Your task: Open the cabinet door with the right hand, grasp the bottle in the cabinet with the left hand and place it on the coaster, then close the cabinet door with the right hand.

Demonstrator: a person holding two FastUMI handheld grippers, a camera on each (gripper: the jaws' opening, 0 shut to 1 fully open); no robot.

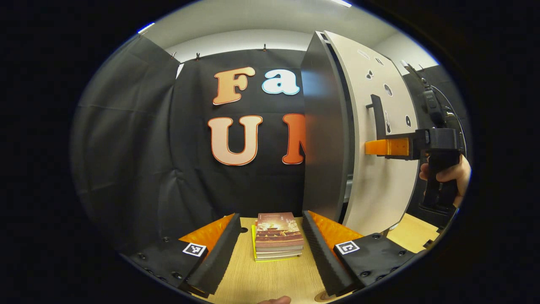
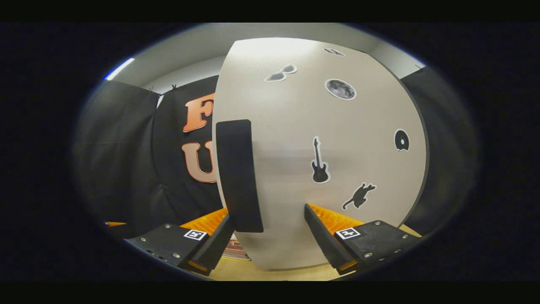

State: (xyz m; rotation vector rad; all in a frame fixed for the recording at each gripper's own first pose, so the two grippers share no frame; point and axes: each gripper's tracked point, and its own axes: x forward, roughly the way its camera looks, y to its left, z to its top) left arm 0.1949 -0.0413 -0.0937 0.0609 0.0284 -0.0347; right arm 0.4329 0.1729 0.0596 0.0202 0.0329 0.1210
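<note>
We see a tall cabinet point(image 1: 327, 126) on the right of the left gripper view, its side panel dark grey. Its pale beige door point(image 2: 320, 139) fills the centre of the right gripper view, upright and decorated with small black stickers: sunglasses, a moon, a guitar, a cat. A dark vertical bar handle point(image 2: 238, 175) stands at the door's left edge. Whether the door is shut or slightly ajar, we cannot tell.
</note>
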